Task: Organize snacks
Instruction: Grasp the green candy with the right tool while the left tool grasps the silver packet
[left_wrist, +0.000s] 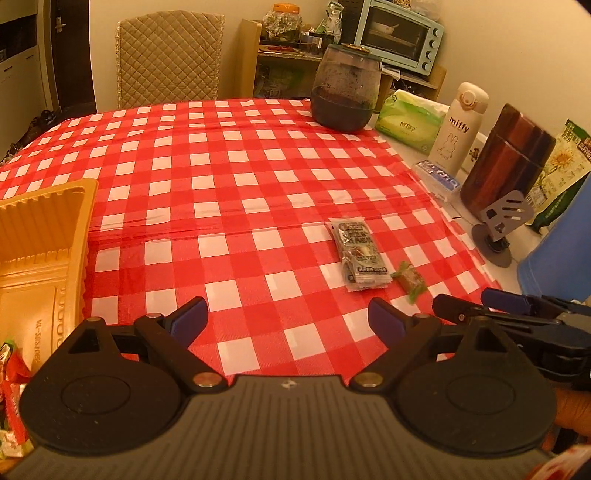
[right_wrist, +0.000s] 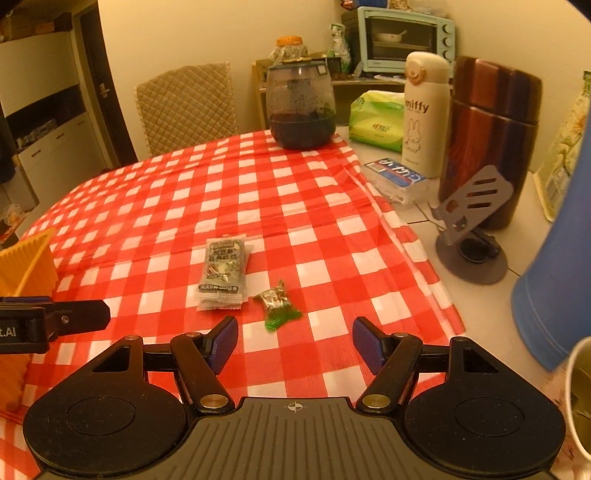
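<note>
Both views look forward and downward along the two fingers of a hand-held gripper, from low above the desk (left_wrist: 258, 155) with its red checked cloth. The left wrist view sits near the gold tray (left_wrist: 40, 236) at its left edge and sees the right hand-held gripper (left_wrist: 476, 306) at its right edge. The right wrist view is nearer to the grey snack packet (right_wrist: 221, 273) and the green candy (right_wrist: 279, 302) — it sees the left hand-held gripper (right_wrist: 55, 321) at its left. Both share the packet, the candy, the dark jar (left_wrist: 347, 92) and the white bottle (left_wrist: 458, 122).
</note>
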